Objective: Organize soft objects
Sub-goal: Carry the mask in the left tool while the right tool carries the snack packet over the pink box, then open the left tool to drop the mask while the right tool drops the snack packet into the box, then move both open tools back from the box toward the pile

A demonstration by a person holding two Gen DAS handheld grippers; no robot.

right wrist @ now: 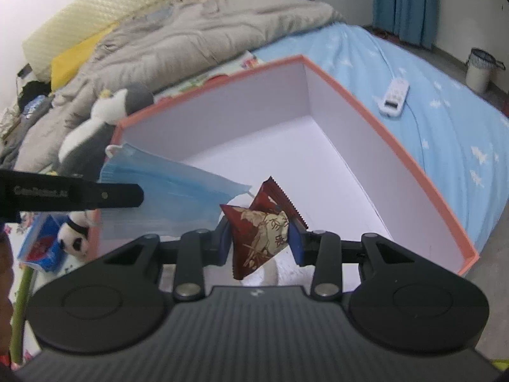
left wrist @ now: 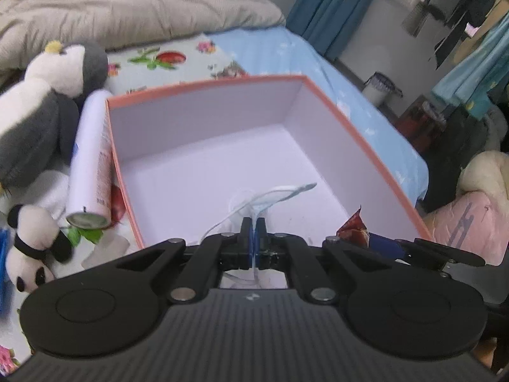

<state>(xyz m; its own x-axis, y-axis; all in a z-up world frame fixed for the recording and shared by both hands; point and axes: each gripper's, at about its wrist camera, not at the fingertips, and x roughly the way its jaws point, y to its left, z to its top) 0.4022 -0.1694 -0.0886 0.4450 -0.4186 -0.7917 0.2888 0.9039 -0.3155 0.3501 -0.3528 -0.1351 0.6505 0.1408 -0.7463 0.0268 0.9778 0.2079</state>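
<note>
My left gripper [left wrist: 253, 226] is shut on a blue face mask [left wrist: 254, 238], seen edge-on, with its white ear loop [left wrist: 280, 192] hanging over the box floor. In the right wrist view the mask [right wrist: 165, 184] hangs flat over the box's left wall. My right gripper [right wrist: 259, 232] is shut on a dark red snack packet [right wrist: 264, 232], above the near end of the box. The orange-rimmed box [left wrist: 350, 124] has a white inside with nothing lying on its visible floor. A grey and white penguin plush [left wrist: 47, 102] and a small panda plush [left wrist: 31, 248] lie left of the box.
A white spray can [left wrist: 90, 162] lies along the box's left wall. A beige quilt [right wrist: 191, 31] is heaped behind. A white remote [right wrist: 394, 95] lies on the blue sheet right of the box. A blue packet [right wrist: 41, 245] and a green stick [right wrist: 22, 302] sit at the left edge.
</note>
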